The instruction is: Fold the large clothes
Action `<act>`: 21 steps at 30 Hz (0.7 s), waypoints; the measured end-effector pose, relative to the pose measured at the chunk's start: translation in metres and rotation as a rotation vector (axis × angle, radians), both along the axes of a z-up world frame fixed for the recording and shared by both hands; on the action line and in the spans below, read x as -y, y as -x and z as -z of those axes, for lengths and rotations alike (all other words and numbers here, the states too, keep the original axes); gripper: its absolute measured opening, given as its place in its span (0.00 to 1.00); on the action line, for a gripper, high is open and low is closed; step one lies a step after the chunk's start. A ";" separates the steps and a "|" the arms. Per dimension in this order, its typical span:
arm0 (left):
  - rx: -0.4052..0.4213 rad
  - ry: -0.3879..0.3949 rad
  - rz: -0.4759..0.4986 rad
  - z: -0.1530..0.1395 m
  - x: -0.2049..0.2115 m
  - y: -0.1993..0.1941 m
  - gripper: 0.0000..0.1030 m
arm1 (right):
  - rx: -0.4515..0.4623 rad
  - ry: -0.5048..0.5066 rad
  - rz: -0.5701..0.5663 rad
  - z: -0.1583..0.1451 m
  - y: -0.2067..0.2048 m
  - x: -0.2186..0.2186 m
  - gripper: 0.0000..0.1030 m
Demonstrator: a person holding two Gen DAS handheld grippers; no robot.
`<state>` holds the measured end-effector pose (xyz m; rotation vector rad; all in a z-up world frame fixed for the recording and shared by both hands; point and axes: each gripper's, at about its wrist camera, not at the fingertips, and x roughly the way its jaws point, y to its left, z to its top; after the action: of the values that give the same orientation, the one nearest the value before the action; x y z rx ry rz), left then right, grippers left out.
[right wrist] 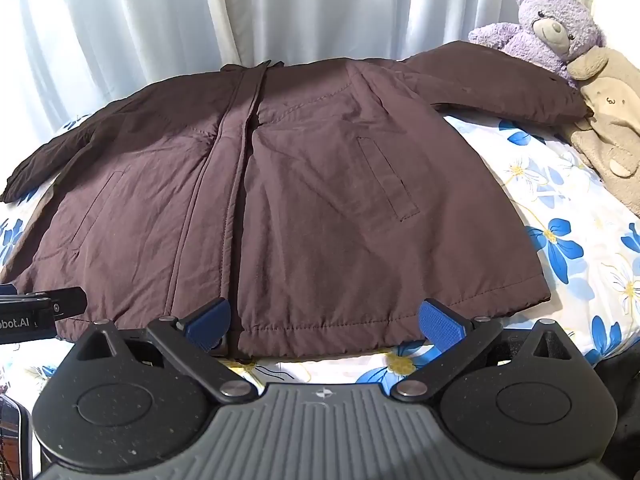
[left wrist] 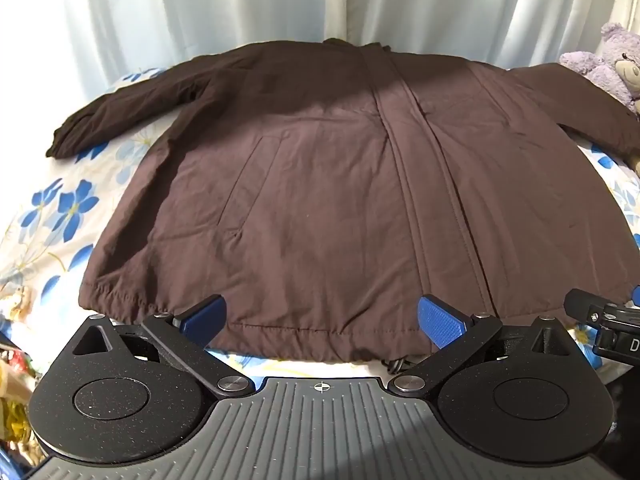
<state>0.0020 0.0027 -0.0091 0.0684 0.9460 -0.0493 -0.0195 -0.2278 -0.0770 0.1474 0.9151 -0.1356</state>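
Brown jacket (left wrist: 320, 184) flat on floral sheet (left wrist: 60, 208), padded, soft, prob bulky, slick shell. Left gripper (left wrist: 322, 320) and right gripper (right wrist: 324, 322) both spread wide, empty. We'd pinch hem (right wrist: 320, 332) corners.

white curtains (right wrist: 160, 20) behind | floral bedsheet (right wrist: 560, 208) | daylight

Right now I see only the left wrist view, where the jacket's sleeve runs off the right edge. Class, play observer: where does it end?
Observer: The sleeve ends against a beige plush toy, just below the purple bear.
Operator: And the hem corner on that side?
Observer: The hem corner lies on the floral sheet, beyond the open right gripper.
Operator: Any pocket there?
Observer: Yes, a slanted pocket shows to the right of the front placket.
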 end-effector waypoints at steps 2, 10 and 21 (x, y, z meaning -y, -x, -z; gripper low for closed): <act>-0.003 -0.002 -0.001 0.001 0.000 -0.001 1.00 | 0.000 -0.001 0.001 0.000 0.000 0.000 0.98; -0.010 -0.004 -0.005 0.002 0.000 0.000 1.00 | -0.002 -0.011 0.003 -0.001 0.000 0.002 0.98; -0.026 -0.010 -0.016 0.003 0.001 -0.002 1.00 | -0.008 -0.025 0.000 0.003 0.000 0.003 0.98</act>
<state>0.0044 0.0019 -0.0120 0.0695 0.9731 -0.0309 -0.0197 -0.2307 -0.0797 0.1700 0.9250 -0.1252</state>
